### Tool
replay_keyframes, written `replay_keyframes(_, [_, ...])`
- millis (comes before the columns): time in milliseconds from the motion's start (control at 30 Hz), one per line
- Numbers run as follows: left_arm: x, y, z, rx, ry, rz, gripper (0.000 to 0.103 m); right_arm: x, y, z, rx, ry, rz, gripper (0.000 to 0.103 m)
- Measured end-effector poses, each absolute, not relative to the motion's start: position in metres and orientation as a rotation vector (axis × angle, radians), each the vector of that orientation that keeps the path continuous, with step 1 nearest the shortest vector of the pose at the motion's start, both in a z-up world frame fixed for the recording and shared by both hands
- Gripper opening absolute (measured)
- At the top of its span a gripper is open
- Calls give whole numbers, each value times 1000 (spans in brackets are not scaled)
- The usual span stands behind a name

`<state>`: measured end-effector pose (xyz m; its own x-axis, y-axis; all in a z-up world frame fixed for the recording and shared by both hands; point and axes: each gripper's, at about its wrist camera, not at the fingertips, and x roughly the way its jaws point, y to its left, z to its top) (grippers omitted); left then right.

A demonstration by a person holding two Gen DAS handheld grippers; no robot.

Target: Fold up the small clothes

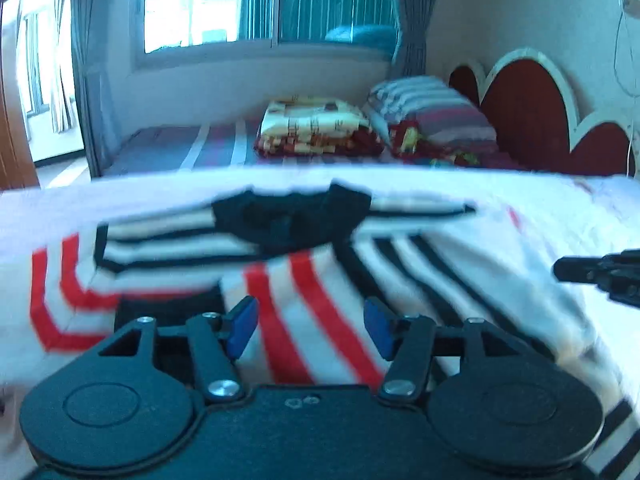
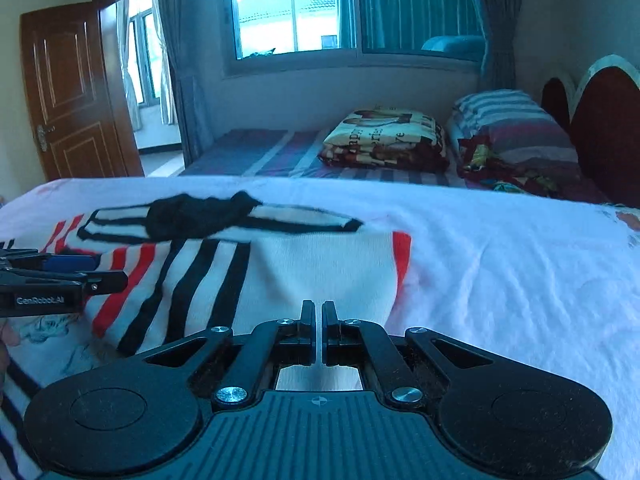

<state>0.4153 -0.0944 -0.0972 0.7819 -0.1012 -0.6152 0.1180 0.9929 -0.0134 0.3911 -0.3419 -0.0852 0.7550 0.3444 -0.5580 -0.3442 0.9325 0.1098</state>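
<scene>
L gripper [image 1: 310, 330] is seen w/ blue pads [image 1: 242, 330] spread apart, roughly half-wide, nothing pinched between them; red-striped cloth is seen in the gap below. R gripper [image 2: 319, 330] is seen w/ jaws pressed together, only a thin slit left; whether cloth is caught in it can't be told. Both are pointed forward and down over a striped shirt [image 1: 320, 280], which is laid flat on a white sheet [image 2: 500, 260]. The shirt is white w/ red and black stripes; its black collar [image 1: 292, 216] is pointed away from the grippers, twd the far edge of the sheet, so the body's long axis is run near-to-far. The sleeve/shoulder band is stretched crosswise, left-right, just behind the collar. In the R view a red-edged side of the shirt is seen just ahead of the shut jaws, and the L gripper is seen at the left edge, over the stripes. Left view is blurred. Beyond the sheet, a bed w/ purple-grey striped cover [image 2: 256, 152] is seen, w/ a folded printed blanket [image 2: 386, 138] and a striped pillow [image 2: 516, 128] beside it, against a red scalloped headboard [image 1: 528, 108]. A window [image 2: 292, 12] w/ grey curtains is set in the far wall; a brown wooden door [image 2: 68, 88] is stood open at left.
</scene>
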Motion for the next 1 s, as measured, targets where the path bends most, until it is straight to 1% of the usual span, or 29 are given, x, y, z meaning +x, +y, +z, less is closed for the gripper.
replay_keyframes(33, [414,-94,-104,29,686,-126,56,388,-339,-90,-7,627,377,0])
replay_keyframes(100, [411,-94,-115,60,663,-141,57,386,-330,-104,-33,668,353,0])
replay_keyframes(167, [413,-89,-108,43,682,-139,57,382,-320,-104,-85,648,323,0])
replay_keyframes(200, [413,-89,-102,41,678,-130,55,381,-316,-100,-99,651,304,0])
replay_keyframes(233, [408,-87,-95,50,645,-128,56,377,-315,-96,-86,639,302,0])
replay_keyframes(267, [401,-85,-89,63,607,-132,59,373,-315,-91,-64,622,311,0])
replay_keyframes(300, [398,-81,-88,64,607,-123,60,370,-314,-89,-54,622,309,0])
replay_keyframes(367, [408,-68,-104,33,725,-117,63,372,-308,-100,-69,709,278,0])
replay_keyframes(400, [405,-65,-107,47,686,-152,64,369,-306,-106,-75,709,263,2])
replay_keyframes(500, [401,-51,-93,23,698,-194,63,365,-299,-91,-50,739,208,2])
replay_keyframes(533, [394,-41,-86,9,671,-196,63,358,-302,-80,-2,710,205,2])
replay_keyframes(633, [367,15,-69,-77,623,-145,63,339,-297,-55,57,658,167,3])
replay_keyframes(700, [344,71,-65,-168,610,-49,62,326,-288,-42,95,637,170,3])
replay_keyframes(767, [320,131,-65,-250,610,65,57,317,-272,-32,105,630,178,3])
replay_keyframes(833, [296,190,-67,-331,598,197,54,312,-252,-27,114,631,197,3])
replay_keyframes(1000, [251,308,-81,-598,575,434,52,307,-199,-28,136,653,248,3])
